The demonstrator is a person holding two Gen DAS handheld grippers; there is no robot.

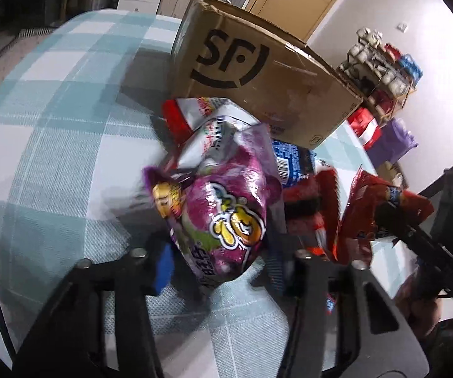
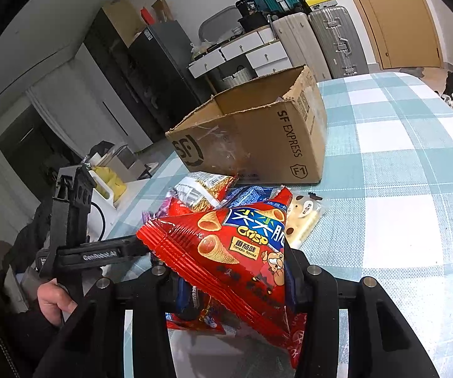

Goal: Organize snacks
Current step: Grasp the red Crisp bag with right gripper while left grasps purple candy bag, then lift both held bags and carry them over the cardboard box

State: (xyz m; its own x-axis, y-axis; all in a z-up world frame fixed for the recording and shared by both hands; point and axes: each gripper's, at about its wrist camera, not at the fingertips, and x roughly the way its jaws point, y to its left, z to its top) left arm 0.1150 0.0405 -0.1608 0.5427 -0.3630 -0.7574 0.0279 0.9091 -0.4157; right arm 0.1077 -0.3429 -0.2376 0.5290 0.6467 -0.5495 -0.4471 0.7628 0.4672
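I have the red crisp bag [image 2: 242, 252] clamped in my right gripper [image 2: 229, 286], lifted off the pile. My left gripper [image 1: 223, 261] has its fingers narrowed around the purple snack bag [image 1: 226, 208] — both destined, I judge, for the open cardboard box [image 2: 258, 132] just behind.

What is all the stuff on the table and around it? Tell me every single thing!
cardboard box: one, brown, open top, on the table behind the snacks
purple snack bag: one, purple and yellow, between the left jaws
red crisp bag: one, red and blue, between the right jaws
blue snack bag: one, blue, in the pile by the box
white snack packet: one, cream, right of the pile
tablecloth: one, teal and white check, over the table
suitcases: two, silver and white, by the door
left gripper: one, black
right gripper: one, black
hand: one, holding the left gripper's handle
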